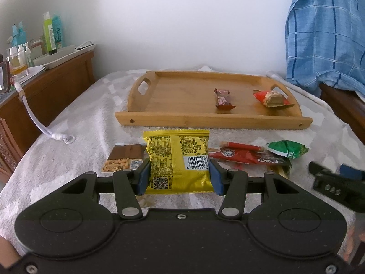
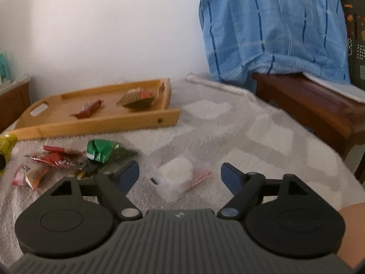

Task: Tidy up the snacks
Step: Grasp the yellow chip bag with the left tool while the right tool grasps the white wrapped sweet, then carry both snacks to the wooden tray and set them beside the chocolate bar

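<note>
Left wrist view: your left gripper (image 1: 179, 178) has its blue pads (image 1: 143, 177) pressed against both sides of the crinkled yellow foil snack packet (image 1: 176, 162), printed back and barcode facing you; its lower edge is hidden behind the gripper body. The packet partly covers a flat brown wafer-style packet (image 1: 124, 158) on the grey-white fleecy cloth (image 1: 79, 123). The bamboo tray (image 1: 205, 116) beyond holds a dark red bar (image 1: 223, 99) and a red torn-open wrapper (image 1: 272, 98). Right wrist view, blurred: your right gripper (image 2: 180, 174) is spread wide, holding nothing, with a white translucent wrapped snack (image 2: 175, 179) lying between its fingers on the cloth. A green foil packet (image 2: 107, 151) and red wrappers (image 2: 54, 158) lie to its left, their print unreadable.
</note>
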### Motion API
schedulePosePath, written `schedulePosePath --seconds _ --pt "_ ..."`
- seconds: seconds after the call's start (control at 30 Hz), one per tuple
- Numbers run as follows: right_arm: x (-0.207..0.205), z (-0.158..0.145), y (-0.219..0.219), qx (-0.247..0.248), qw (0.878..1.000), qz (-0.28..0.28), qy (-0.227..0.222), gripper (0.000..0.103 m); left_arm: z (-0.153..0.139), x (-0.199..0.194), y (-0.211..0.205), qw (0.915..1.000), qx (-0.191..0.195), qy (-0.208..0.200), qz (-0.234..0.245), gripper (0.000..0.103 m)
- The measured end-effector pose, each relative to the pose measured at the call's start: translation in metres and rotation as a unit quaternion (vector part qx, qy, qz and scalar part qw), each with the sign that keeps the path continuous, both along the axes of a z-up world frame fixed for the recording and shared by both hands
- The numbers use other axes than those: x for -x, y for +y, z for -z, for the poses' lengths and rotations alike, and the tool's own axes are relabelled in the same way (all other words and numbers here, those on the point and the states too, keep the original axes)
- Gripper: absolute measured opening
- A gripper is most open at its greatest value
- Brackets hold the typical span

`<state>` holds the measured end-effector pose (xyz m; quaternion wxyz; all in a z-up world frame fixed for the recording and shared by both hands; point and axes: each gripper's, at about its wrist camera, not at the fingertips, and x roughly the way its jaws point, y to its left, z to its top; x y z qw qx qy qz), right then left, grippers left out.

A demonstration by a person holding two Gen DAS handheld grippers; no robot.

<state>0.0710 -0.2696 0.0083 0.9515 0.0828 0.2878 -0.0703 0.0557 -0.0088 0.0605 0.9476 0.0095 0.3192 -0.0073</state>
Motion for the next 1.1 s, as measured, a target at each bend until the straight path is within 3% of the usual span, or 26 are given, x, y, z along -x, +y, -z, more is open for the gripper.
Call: schedulePosePath --seconds 0.07,0.27,0.8,1.1 --pt "-0.004 0.004 0.003 -0.005 1.000 -0.001 0.006 0.082 0.000 -0.002 -0.001 1.0000 0.001 0.000 0.000 0.050" --pt "-0.003 0.002 0.012 0.020 1.000 -0.005 -0.008 0.036 -0.001 -0.006 -0.005 1.0000 -0.001 -0.002 0.006 0.050" --pt "-0.002 -0.009 0.004 -0.013 0.999 -0.012 -0.037 0.036 -0.006 -0.015 -0.007 0.9999 0.001 -0.007 0.008 0.050" --pt "-0.040 -0.037 -0.009 -0.039 0.994 -0.036 -0.097 0.036 -0.028 -0.059 -0.007 0.9993 0.001 -0.038 0.007 0.050"
